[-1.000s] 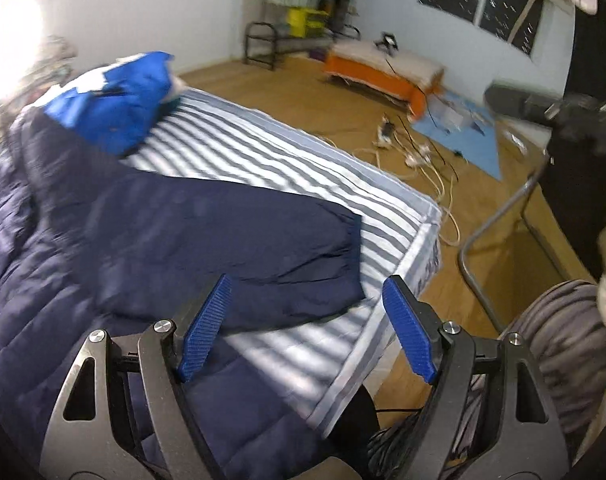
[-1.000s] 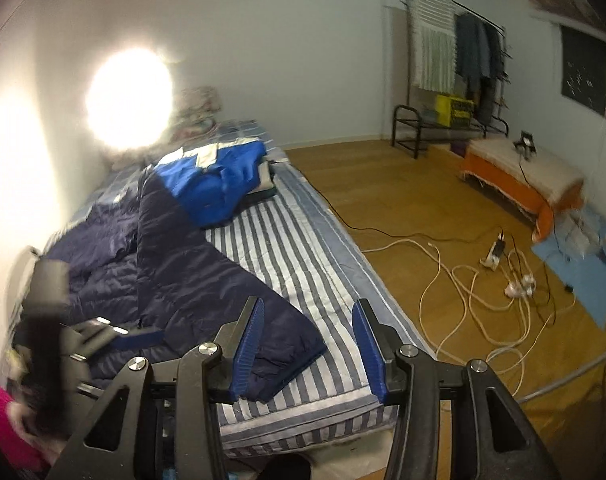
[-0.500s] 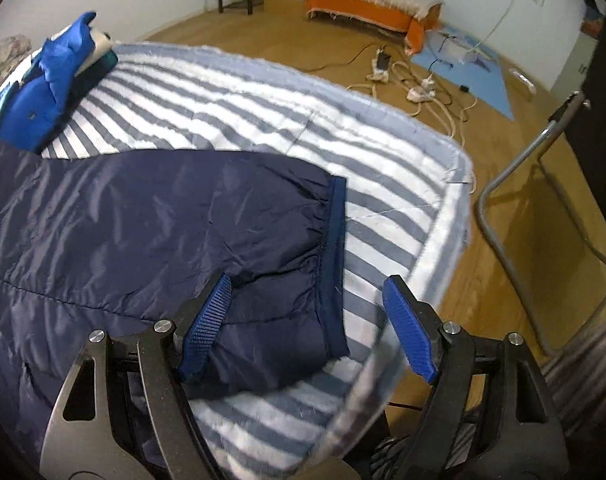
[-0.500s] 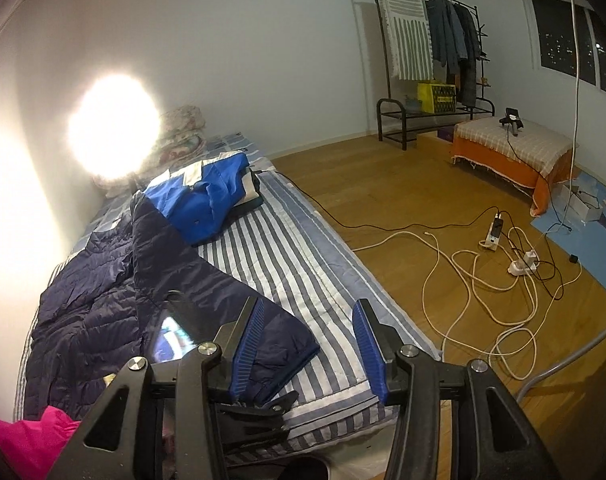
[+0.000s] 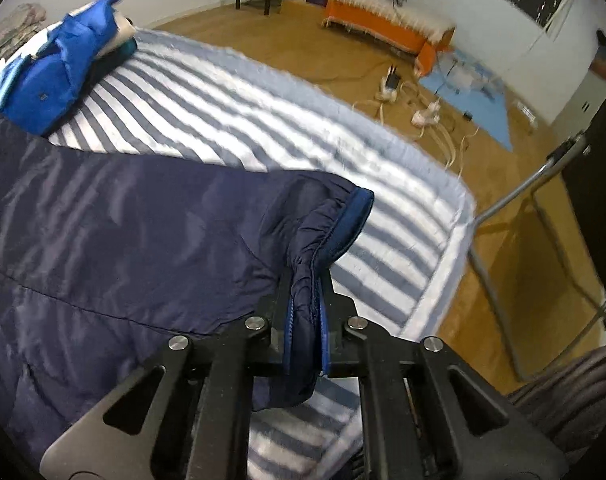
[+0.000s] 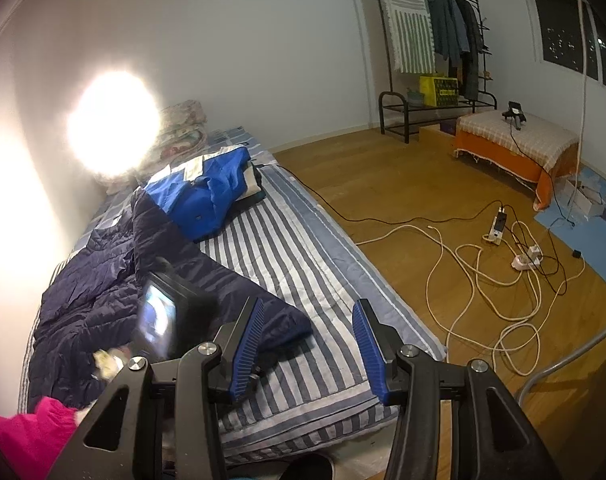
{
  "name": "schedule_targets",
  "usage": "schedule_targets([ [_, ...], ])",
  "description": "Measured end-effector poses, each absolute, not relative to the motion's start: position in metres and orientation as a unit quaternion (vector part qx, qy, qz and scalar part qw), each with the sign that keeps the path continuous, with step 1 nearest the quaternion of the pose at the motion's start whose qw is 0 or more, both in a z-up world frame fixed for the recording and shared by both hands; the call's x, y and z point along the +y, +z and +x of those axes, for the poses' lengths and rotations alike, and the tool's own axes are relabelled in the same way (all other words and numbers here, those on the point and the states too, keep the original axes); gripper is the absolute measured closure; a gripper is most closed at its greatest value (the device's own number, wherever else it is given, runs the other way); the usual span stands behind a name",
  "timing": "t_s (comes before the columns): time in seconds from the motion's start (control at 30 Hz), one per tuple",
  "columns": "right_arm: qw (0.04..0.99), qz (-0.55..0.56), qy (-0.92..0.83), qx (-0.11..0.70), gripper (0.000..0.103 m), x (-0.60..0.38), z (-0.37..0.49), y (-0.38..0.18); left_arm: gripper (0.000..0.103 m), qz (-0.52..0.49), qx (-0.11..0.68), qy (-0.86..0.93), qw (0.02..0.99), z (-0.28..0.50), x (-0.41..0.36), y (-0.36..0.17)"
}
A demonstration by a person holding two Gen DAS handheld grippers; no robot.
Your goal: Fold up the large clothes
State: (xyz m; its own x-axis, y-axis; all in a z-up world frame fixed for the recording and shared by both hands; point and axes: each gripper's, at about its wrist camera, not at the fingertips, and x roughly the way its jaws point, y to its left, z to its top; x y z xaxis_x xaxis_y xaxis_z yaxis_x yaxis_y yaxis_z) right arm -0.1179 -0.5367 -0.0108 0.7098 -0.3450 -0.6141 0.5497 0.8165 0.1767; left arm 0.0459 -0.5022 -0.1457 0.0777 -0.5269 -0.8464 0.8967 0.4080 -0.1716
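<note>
A dark navy puffer jacket [image 5: 103, 232] lies spread on the striped mattress [image 5: 239, 112], one sleeve reaching toward the mattress's near end. My left gripper [image 5: 305, 312] is shut on the sleeve cuff [image 5: 331, 224], which bunches up between the blue pads. In the right wrist view the jacket [image 6: 87, 292] lies at the left of the mattress [image 6: 303, 248], and the left gripper's body [image 6: 163, 316] sits over the sleeve end. My right gripper [image 6: 307, 344] is open and empty, held above the mattress's near end.
Folded blue clothes [image 6: 207, 192] lie at the mattress's far end near floral pillows [image 6: 183, 128]. White cables and power strips [image 6: 499, 256] lie on the wooden floor. An orange-skirted bench [image 6: 515, 140] and a clothes rack [image 6: 427, 40] stand far right. A metal frame [image 5: 511, 200] stands by the mattress.
My left gripper dropped to the sleeve end and closed on the cuff, lifting it slightly. My right gripper stayed open and nearly still.
</note>
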Motion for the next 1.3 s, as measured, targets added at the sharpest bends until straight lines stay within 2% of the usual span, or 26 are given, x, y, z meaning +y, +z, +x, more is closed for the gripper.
schedule_targets([
  [0.37, 0.92, 0.133, -0.202, 0.308, 0.055, -0.501, -0.066, -0.008, 0.096, 0.083, 0.411, -0.482, 0.769, 0.115, -0.399, -0.049],
  [0.73, 0.936, 0.081, -0.109, 0.325, 0.055, -0.446, 0.031, 0.002, 0.096, -0.021, 0.373, -0.395, 0.839, 0.201, -0.26, 0.001],
  [1.1, 0.93, 0.049, -0.023, 0.364, 0.055, -0.405, 0.162, -0.032, 0.096, -0.066, 0.343, -0.187, 0.918, 0.311, -0.094, -0.012],
  [1.3, 0.917, 0.037, -0.01, 0.398, 0.055, -0.403, 0.222, -0.064, 0.096, -0.1, 0.364, -0.095, 0.921, 0.376, -0.023, -0.059],
])
